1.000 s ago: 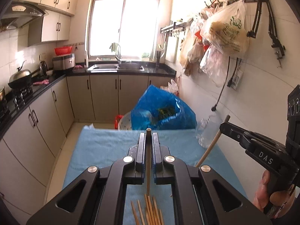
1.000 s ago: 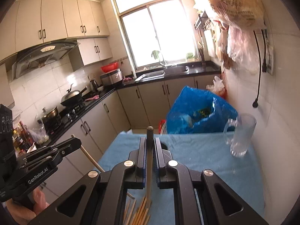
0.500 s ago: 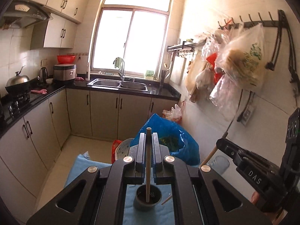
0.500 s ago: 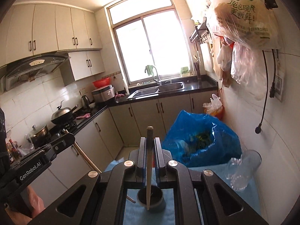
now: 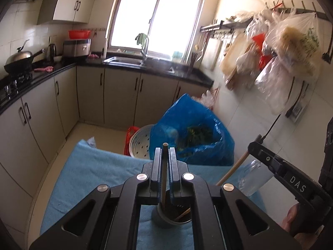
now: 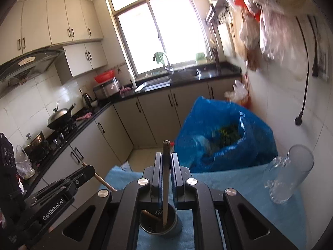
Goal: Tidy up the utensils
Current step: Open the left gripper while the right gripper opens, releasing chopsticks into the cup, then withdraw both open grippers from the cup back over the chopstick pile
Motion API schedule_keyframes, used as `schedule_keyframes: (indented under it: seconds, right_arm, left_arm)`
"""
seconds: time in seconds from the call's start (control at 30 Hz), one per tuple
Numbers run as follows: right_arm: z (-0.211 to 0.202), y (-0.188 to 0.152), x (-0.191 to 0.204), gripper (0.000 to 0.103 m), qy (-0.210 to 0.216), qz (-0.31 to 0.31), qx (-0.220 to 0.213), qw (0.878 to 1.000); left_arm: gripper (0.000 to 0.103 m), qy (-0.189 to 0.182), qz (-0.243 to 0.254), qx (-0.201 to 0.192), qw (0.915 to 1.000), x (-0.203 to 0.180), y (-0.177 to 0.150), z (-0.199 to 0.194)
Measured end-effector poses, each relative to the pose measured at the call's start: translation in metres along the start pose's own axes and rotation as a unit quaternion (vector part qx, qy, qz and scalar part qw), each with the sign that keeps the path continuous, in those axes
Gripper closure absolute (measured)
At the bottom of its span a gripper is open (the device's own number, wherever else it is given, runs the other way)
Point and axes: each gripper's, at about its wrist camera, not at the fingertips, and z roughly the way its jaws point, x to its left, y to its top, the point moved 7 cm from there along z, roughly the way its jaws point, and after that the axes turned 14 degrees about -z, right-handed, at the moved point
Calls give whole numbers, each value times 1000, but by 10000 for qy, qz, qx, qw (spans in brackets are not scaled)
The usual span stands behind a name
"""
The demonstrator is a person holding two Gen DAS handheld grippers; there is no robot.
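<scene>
Risk of a tip-over: each tool, left (image 5: 164,173) and right (image 6: 165,176), clenches one chopstick (image 5: 164,179) whose end sits in the grey holder (image 5: 171,218) at bottom centre; crossing sticks could jam or knock it on the blue-clothed surface (image 5: 93,166).

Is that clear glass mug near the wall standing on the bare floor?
No, the glass mug stands on the blue cloth that covers the table, to the right of the grey utensil cup.

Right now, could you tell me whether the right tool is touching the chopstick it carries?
Touching. The right wrist view shows the right tool shut on its chopstick, pads pressing both sides, lower end inside the holder cup.
</scene>
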Motion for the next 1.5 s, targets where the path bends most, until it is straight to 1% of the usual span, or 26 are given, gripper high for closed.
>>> schedule_keyframes:
  seconds: [0.13,0.17,0.2,0.23,0.27,0.3,0.37,0.43,0.5,0.63,0.8,0.93,1.13,1.23,1.5]
  right_arm:
    - [14,-15,-9,95,-33,23,250,9997]
    - [16,-18,-12,95,-14,53,311,9995]
    - [18,-20,-14,95,14,88,360,9993]
    - [20,-22,-16,94,40,124,399,9991]
    - [21,-24,-18,94,40,156,431,9989]
    - [21,-24,-20,94,15,169,443,9989]
    - [17,-26,-21,93,23,156,454,9988]
    - [15,-26,-22,87,26,167,450,9988]
    - [9,-24,-23,81,25,177,415,9990]
    - [-4,-18,-24,81,43,170,311,9994]
    - [-29,-9,-22,81,92,174,152,9997]
    - [-48,-15,-17,80,203,188,136,9995]
    - [-68,-50,-2,80,400,257,347,9983]
    - [-77,-75,6,80,516,339,501,9968]
    - [-98,-135,27,80,744,484,872,9922]
  left_arm:
    - [97,77,-39,88,9999,11,-3,5]
    - [94,92,-71,130,9998,15,-4,6]
    - [84,103,-114,166,9997,18,-3,8]
    - [76,133,-146,172,9997,20,-3,8]
    - [64,166,-168,144,9996,22,-2,9]
    - [61,174,-178,78,9997,24,-1,7]
    - [61,165,-166,66,9997,26,0,5]
    - [60,153,-189,63,9997,28,1,2]
    - [57,148,-194,42,9997,28,3,-1]
    - [56,141,-163,-24,9998,26,6,-11]
    - [56,80,-197,-135,9997,25,6,-34]
    - [56,89,-139,-171,9997,27,0,-56]
    - [54,105,-6,-157,9998,35,-26,-93]
    - [54,96,43,-104,9999,39,-44,-109]
    - [53,73,117,174,9998,49,-104,-139]
